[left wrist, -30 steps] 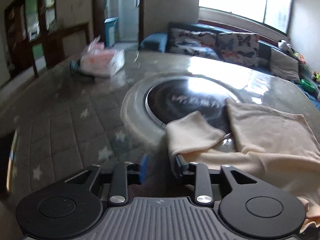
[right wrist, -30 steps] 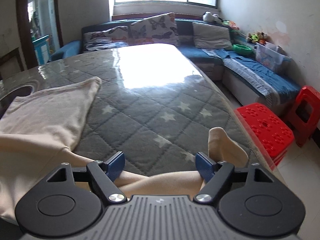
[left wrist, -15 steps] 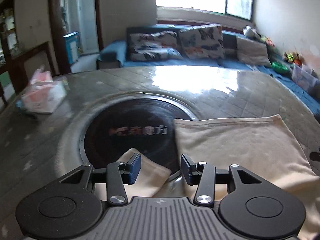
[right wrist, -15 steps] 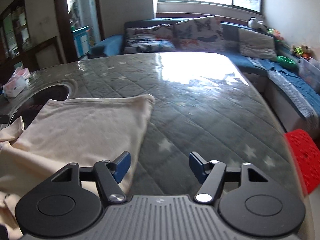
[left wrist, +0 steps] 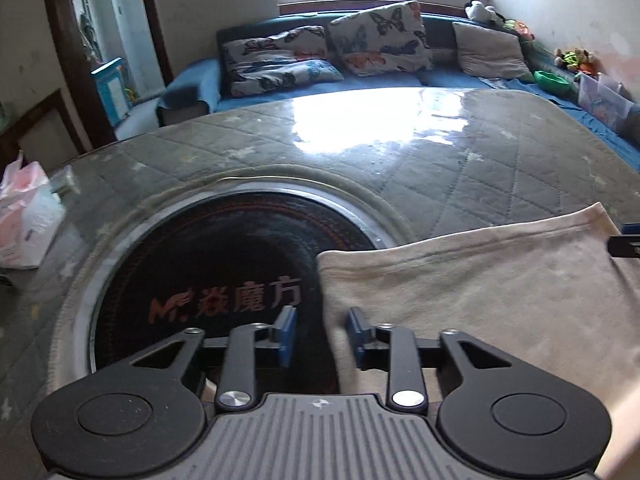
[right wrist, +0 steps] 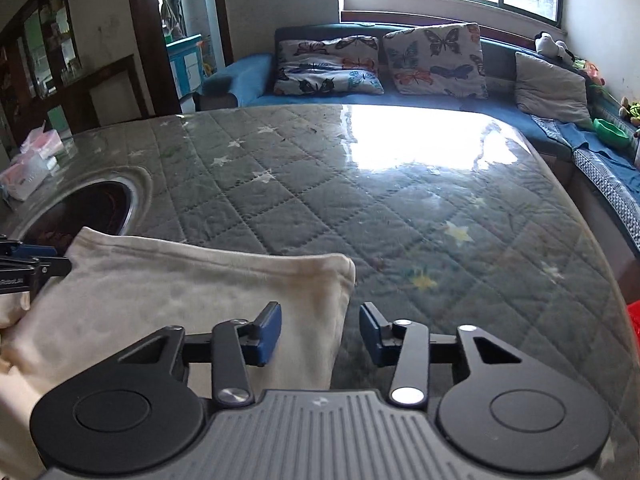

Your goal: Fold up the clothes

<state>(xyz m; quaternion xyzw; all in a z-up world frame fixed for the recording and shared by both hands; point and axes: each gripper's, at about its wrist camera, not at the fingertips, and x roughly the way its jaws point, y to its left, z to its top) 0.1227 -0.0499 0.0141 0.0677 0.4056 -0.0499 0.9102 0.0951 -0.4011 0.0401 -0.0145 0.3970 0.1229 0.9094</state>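
Observation:
A cream garment (left wrist: 480,300) lies flat on the quilted, glass-topped table (left wrist: 440,168), its left edge over the round black hob (left wrist: 224,272). My left gripper (left wrist: 322,334) is open, its jaws either side of the garment's left edge, gripping nothing. In the right wrist view the same garment (right wrist: 180,296) lies at the lower left. My right gripper (right wrist: 320,332) is open, astride the garment's right edge near its far corner. Each gripper's tip shows at the edge of the other's view.
A pink and white tissue pack (left wrist: 24,216) sits on the table's far left, also in the right wrist view (right wrist: 32,160). A blue sofa with butterfly cushions (left wrist: 360,52) runs behind the table. A red stool (right wrist: 634,320) stands past the right edge.
Both grippers have swung and moved forward along the garment's two side edges. The sleeve that lay by the left gripper is out of view. The right gripper's jaws have narrowed somewhat.

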